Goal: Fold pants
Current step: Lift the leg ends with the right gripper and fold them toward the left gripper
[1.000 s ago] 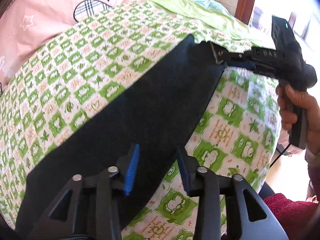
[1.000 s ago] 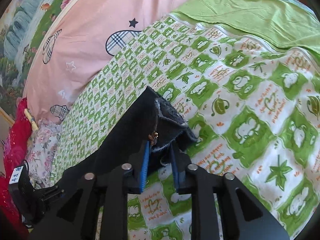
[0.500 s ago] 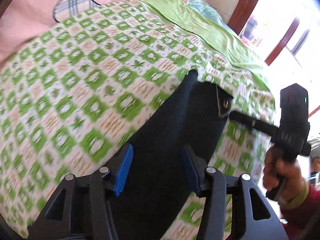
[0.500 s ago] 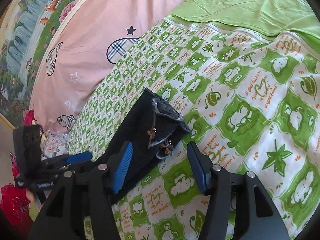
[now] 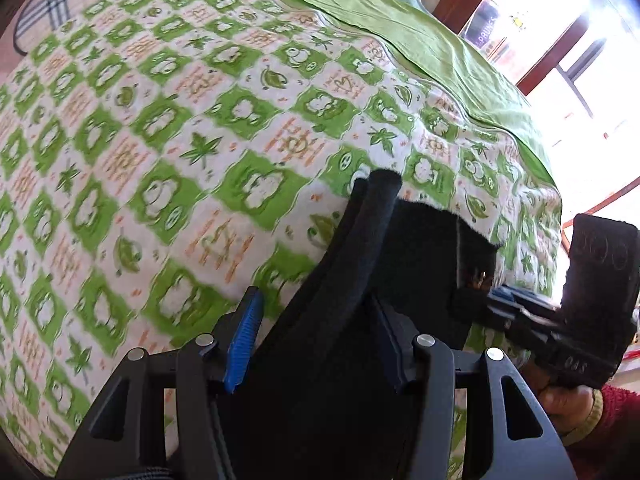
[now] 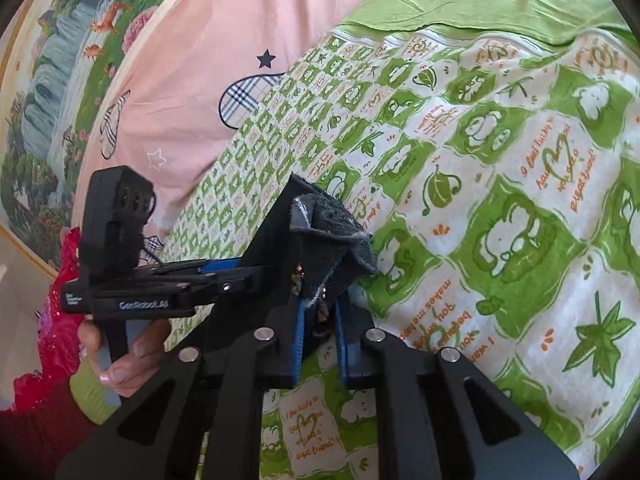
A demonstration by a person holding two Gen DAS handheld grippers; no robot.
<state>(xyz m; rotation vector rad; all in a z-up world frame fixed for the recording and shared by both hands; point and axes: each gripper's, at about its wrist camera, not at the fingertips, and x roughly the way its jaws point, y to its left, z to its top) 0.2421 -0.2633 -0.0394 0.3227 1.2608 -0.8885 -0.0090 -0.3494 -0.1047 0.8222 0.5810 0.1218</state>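
White lettering reading "GenRobot.AI" runs along the side of the left gripper (image 6: 224, 276), seen from the right wrist camera. The green-and-white checked bedsheet (image 6: 520, 184) carries orange handwriting-style print, readable in part as "I feel lucky to", "makes me happy" and "I want to be". Through the window (image 5: 492, 32) a sign shows "PRUNES". Other small labels are too blurred to read.

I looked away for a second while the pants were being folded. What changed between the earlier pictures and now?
The right gripper opened, then has just been closing again and is now shut on the pants' end. The left gripper, jaws wider, slid along the pants up beside it. The pants still lie on the green quilt.
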